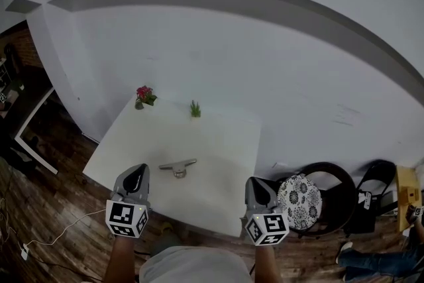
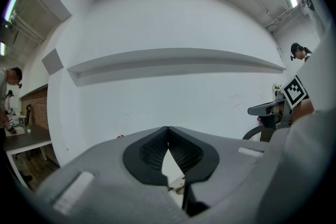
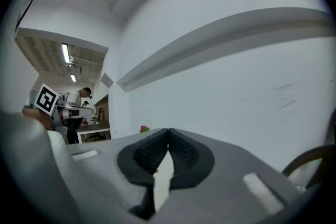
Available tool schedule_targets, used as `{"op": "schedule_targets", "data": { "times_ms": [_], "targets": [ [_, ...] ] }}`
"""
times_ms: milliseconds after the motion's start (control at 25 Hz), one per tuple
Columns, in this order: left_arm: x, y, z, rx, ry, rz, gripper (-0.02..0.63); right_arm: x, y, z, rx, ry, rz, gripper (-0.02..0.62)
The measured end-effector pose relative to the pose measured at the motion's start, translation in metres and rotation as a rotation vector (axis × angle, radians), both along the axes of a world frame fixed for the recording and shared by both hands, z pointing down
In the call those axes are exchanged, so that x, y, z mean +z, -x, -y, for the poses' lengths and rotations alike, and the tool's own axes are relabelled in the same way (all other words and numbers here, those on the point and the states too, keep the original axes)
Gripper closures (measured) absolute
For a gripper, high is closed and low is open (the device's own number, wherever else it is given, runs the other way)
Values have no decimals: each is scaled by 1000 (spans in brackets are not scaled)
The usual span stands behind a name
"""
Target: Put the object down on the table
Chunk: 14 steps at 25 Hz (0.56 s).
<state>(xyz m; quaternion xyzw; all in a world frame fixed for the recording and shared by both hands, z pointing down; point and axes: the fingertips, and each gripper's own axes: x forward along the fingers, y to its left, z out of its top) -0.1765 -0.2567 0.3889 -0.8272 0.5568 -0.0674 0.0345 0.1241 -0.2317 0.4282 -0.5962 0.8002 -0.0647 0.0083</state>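
We see the object (image 1: 177,167) lying on the surface (image 1: 225,136), ahead of and between our left gripper (image 1: 135,174) and right gripper (image 1: 256,185). Flowers (image 1: 143,96) and a plant (image 1: 195,109) stand at its far edge. A chair (image 1: 311,199) sits to its right.

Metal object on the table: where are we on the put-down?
Done: the metal object lies flat on the white table, apart from both grippers. In hand: nothing; the left gripper and right gripper are shut and empty at the table's near edge. Left: nothing visible; the put-down looks complete.
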Motion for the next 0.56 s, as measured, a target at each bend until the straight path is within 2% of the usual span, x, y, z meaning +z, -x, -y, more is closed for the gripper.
{"op": "schedule_targets", "data": {
  "times_ms": [560],
  "targets": [
    [-1,8,-1,-15,-8,7,597,0,10,9,-24,-7,17,592]
  ]
}}
